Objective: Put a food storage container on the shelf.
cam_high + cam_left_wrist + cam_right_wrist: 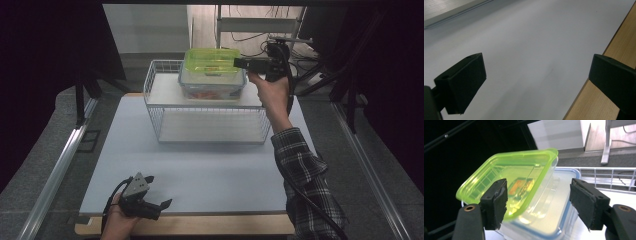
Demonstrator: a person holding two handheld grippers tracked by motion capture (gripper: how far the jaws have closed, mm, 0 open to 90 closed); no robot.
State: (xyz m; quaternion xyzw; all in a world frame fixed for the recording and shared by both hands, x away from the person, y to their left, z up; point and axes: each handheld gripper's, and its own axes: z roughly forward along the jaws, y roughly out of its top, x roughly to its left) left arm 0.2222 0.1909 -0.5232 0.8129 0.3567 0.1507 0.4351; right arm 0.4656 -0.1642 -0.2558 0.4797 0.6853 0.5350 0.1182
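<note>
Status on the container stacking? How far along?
Done: green-lidded container sits on the blue-rimmed container on the wire rack's top shelf. In hand: right tongs stand open around the green lid's corner, apparently letting go. Left tongs idle open at the table edge. Left: pull the right hand clear.

open white tabletop (200,170) before the wire basket (165,125)

Translucent lime-green container (211,60) ahead of the black jaws of the right gripper (537,202), stacked on a clear box with blue-rimmed lid (564,202), reddish contents inside. White wire basket (165,125). Pale grey mat (529,45) beneath the black left gripper (534,82), light wood edge (596,105). Black-and-white plaid sleeve (305,170).
</note>
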